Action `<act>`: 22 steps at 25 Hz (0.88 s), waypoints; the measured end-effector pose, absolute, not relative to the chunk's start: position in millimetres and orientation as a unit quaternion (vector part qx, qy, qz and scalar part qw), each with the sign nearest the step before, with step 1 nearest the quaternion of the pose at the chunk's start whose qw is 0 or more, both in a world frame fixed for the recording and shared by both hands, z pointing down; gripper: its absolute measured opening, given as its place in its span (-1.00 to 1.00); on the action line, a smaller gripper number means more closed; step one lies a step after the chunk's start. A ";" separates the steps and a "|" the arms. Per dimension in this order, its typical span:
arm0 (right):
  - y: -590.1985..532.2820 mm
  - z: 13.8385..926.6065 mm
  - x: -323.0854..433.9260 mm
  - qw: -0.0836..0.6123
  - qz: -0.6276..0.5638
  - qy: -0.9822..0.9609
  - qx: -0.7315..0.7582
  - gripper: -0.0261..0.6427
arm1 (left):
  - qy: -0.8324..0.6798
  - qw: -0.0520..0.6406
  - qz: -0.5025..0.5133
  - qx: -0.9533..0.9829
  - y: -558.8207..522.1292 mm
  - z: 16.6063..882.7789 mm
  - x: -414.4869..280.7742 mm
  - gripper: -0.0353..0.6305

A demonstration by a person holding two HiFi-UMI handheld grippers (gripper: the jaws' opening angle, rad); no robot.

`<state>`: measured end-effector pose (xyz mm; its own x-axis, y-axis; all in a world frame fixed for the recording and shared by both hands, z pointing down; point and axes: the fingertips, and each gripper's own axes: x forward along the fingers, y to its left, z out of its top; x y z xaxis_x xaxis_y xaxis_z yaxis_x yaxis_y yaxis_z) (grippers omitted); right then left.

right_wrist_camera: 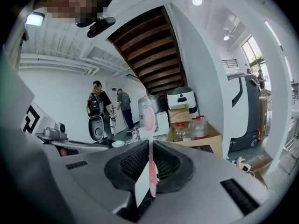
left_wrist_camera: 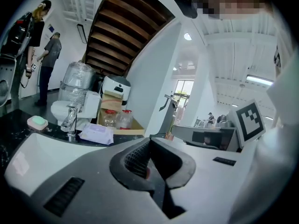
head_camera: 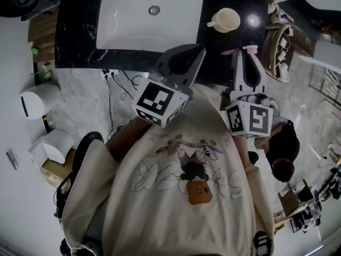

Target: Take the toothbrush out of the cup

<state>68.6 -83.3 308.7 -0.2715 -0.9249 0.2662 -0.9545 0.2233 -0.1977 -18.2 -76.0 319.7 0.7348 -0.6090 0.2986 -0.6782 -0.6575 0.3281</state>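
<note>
A cream cup (head_camera: pixel 226 20) with a handle stands on the black counter (head_camera: pixel 74 41), right of the white sink (head_camera: pixel 122 15); nothing shows inside it. My right gripper (head_camera: pixel 248 51) hovers at the counter's near edge, just below the cup and apart from it. It is shut on a pink toothbrush (right_wrist_camera: pixel 149 125), which stands upright between the pads with its head above the jaws. Pink ends of the toothbrush (head_camera: pixel 230 52) show across the gripper tip. My left gripper (head_camera: pixel 193 51) is held beside it at the left, jaws together and empty (left_wrist_camera: pixel 150 143).
Behind the sink rim (left_wrist_camera: pixel 28 153) stand a faucet (left_wrist_camera: pixel 70 120), a green soap (left_wrist_camera: pixel 37 122) and a pack of wipes (left_wrist_camera: pixel 96 133). A cardboard box with jars (right_wrist_camera: pixel 194 129) sits further back. Two people (right_wrist_camera: pixel 110 108) stand far off. White bins (head_camera: pixel 40 100) line the floor at the left.
</note>
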 end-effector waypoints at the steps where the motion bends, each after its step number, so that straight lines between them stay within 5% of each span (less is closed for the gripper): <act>1: -80.9 310.6 67.0 0.048 0.162 -0.781 0.601 -0.79 | -0.354 0.211 0.083 0.907 -75.3 319.7 -18.8 -0.85; 22: -63.4 325.3 41.3 0.035 0.167 -0.786 0.595 -0.79 | -0.348 0.176 0.087 0.917 -78.7 320.1 -18.0 -0.85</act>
